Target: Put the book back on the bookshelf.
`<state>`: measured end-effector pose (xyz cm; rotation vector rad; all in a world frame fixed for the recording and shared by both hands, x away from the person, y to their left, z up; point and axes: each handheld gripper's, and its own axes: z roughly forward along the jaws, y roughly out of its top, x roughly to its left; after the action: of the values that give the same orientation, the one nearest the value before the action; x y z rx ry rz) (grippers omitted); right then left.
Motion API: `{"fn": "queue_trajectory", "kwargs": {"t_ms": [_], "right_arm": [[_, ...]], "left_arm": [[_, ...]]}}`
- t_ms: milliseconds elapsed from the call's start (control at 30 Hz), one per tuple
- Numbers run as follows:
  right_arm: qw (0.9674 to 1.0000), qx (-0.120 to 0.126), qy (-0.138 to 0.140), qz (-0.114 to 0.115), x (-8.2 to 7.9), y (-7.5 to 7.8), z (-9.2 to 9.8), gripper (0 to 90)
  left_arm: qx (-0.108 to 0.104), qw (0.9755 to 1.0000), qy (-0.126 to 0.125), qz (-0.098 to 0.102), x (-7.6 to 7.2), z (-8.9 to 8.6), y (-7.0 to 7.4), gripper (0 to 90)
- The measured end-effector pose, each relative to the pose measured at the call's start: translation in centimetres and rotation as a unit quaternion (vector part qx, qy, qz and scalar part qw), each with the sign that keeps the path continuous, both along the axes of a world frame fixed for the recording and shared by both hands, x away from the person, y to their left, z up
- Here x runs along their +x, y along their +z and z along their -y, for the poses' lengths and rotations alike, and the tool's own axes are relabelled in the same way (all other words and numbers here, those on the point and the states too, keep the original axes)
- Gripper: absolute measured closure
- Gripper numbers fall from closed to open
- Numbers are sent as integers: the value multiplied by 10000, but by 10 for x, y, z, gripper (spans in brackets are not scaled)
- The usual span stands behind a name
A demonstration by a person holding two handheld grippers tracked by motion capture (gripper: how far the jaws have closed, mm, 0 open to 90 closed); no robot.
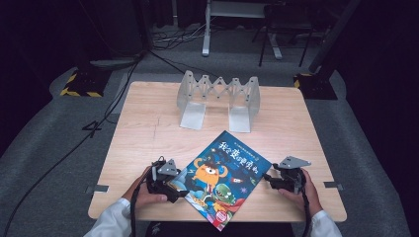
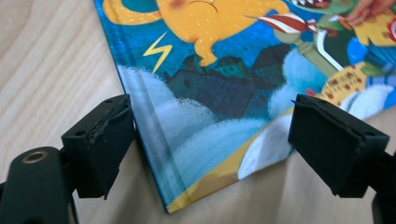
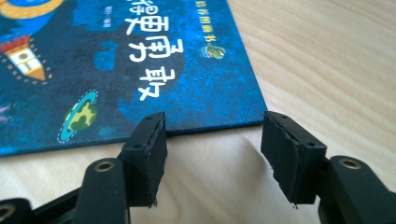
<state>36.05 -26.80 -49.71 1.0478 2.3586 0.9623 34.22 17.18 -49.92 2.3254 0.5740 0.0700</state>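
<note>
— What was on the wooden table (image 1: 148, 123)?

— One table, one grey folding book rack (image 1: 220, 98) standing at the far side, and one picture book (image 1: 222, 177) lying flat and skewed near the front edge, between two grippers.

— And the jaws?

— The left gripper (image 1: 170, 190) had its jaws spread wide around the book's near-left corner, grasping nothing. The right gripper (image 1: 276, 181) sat at the book's right corner, jaws apart and off the cover.

— What could have gone wrong?

— I judged that pinching only corners of a flat book might have bent the cover, or pushed the book sideways off the near edge.
</note>
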Motion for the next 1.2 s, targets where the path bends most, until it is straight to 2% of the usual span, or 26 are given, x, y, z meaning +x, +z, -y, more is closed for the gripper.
{"fn": "queue_trajectory", "kwargs": {"t_ms": [100,133,233,300,400,500,533,567,600,633,700,800,1033,1100,1200], "right_arm": [[9999,104,-76,10,13,-2,-7,412],[9999,104,-76,10,13,-2,-7,412],[9999,114,-90,11,19,-2,-11,399],[9998,87,-175,14,18,-2,-14,428],[9999,84,-137,-6,15,-1,-15,430],[9999,120,93,-80,7,-1,-19,414],[9991,176,343,-168,0,-1,-23,405],[9987,183,431,-184,-4,-1,-26,403],[9987,183,431,-184,-4,-1,-26,403],[9989,76,458,-116,-8,-1,-30,407],[9989,64,449,-128,-7,0,-31,407],[9989,180,380,-228,-1,-1,-31,398],[9996,150,197,-160,18,-1,-43,400],[9998,70,143,-97,23,0,-50,403],[10000,5,56,-52,27,0,-55,420]], "left_arm": [[-62,10000,-14,22,-9,-6,-1,151],[-74,10000,-23,51,-11,-8,-2,151],[31,9998,-43,203,-17,-9,-3,154],[77,9996,-13,286,-20,-8,-3,148],[-11,9997,58,255,-22,-9,-4,151],[-6,9995,130,273,-25,-9,-4,155],[-3,9994,143,301,-26,-9,-4,154],[-13,9994,179,300,-27,-9,-5,154],[-11,9994,172,305,-29,-9,-5,154],[-22,9994,203,281,-32,-9,-5,154],[-46,9994,211,253,-33,-9,-5,154],[-154,9995,214,159,-35,-11,-5,159],[-218,9997,127,80,-46,-11,-5,168],[-209,9997,72,97,-47,-10,-4,170],[-248,9996,125,60,-47,-9,-5,172]]}}
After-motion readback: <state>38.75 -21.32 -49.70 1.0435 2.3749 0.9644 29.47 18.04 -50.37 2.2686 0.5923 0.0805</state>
